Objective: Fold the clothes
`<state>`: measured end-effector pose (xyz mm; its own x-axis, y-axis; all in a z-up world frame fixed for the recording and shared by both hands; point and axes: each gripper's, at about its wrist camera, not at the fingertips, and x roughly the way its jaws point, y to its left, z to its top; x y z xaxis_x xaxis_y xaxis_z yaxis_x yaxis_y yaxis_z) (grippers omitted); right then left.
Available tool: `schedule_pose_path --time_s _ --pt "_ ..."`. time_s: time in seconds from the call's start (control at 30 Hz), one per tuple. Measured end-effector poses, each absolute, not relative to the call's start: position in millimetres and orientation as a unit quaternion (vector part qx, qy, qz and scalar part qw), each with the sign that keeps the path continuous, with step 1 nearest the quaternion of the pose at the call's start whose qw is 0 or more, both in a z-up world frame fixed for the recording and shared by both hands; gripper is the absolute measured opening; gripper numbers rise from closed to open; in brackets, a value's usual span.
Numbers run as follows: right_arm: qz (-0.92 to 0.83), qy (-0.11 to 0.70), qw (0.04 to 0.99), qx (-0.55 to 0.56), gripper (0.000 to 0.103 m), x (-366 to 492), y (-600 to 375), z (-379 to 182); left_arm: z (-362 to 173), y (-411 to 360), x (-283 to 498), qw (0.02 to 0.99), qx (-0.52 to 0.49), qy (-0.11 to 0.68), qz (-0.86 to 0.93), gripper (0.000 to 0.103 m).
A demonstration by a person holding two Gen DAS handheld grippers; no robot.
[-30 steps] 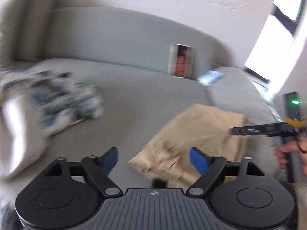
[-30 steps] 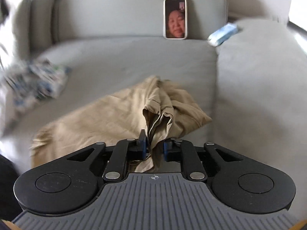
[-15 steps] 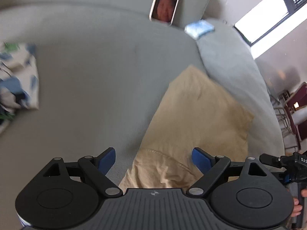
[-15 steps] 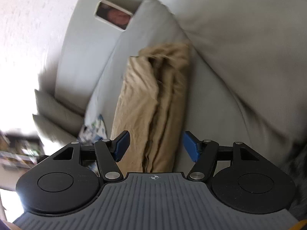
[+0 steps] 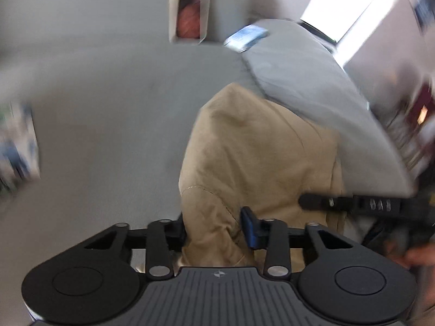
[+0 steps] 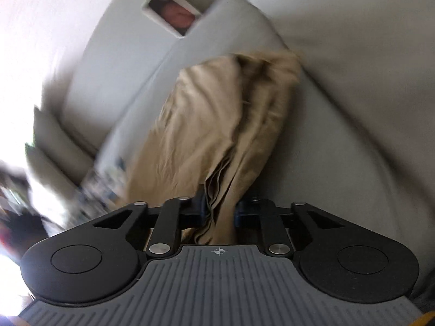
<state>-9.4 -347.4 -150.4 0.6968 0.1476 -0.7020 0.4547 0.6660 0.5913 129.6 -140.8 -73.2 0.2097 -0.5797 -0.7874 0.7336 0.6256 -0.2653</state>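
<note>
Hand-held gripper (image 5: 213,229) left and hand-held gripper (image 6: 218,212) right both pinching near edge of trousers (image 5: 252,149) on sofa (image 5: 108,108); mid-fold, next carrying that edge far.

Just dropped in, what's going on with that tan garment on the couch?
A person is folding it with two handheld grippers. The left gripper has its fingers around a hem of the tan garment; the right gripper pinches a bunched edge. The garment lies roughly folded on the gray couch, near a propped phone.

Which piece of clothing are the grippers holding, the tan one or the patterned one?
The tan garment: both grippers grip its near edge. The blue-and-white patterned one lies untouched, far left.
</note>
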Motion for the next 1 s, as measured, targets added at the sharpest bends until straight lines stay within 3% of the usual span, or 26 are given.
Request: schedule_pose_path --time_s 0.17,0.5,0.53,0.57,0.6,0.63,0.67,0.7,0.8,1.0 --pt "-0.126 0.379 0.881 0.254 0.011 -19.7 -338.4 -90.0 -35.0 -179.5 61.2 0.800 0.123 0.403 -0.427 0.030" --pt "-0.286 0.307 0.891 0.170 0.012 -115.1 -438.6 0.9 4.5 -321.2 -14.6 0.790 0.073 0.345 -0.501 0.031" --pt "-0.301 0.305 0.889 0.164 0.014 -121.1 -449.6 6.7 2.4 -337.3 -16.0 0.788 0.075 0.350 -0.502 0.039" --pt "-0.312 0.309 0.884 0.158 0.020 -123.6 -461.6 8.3 -6.1 -356.1 -12.6 0.784 0.093 0.362 -0.497 0.061" --pt "-0.322 0.323 0.876 0.156 0.037 -123.4 -476.4 3.3 -18.1 -370.1 -10.0 0.786 0.122 0.372 -0.478 0.070" --pt "-0.334 0.340 0.865 0.158 0.054 -123.3 -492.6 -4.3 -30.1 -383.9 -7.5 0.788 0.150 0.383 -0.458 0.072" --pt "-0.348 0.356 0.851 0.169 0.058 -124.1 -506.1 -12.2 -41.0 -388.4 -5.6 0.800 0.174 0.386 -0.425 0.068" --pt "-0.363 0.370 0.834 0.187 0.057 -125.7 -517.5 -20.5 -48.3 -388.5 -4.3 0.810 0.188 0.387 -0.399 0.068" --pt "-0.379 0.342 0.824 0.243 0.061 -153.9 -525.1 -26.8 -48.5 -366.2 -4.8 0.811 0.176 0.380 -0.409 0.081" --pt "-0.357 0.272 0.840 0.306 0.071 -210.9 -480.9 -2.1 -5.3 -311.4 -21.6 0.811 0.193 0.374 -0.407 0.089"
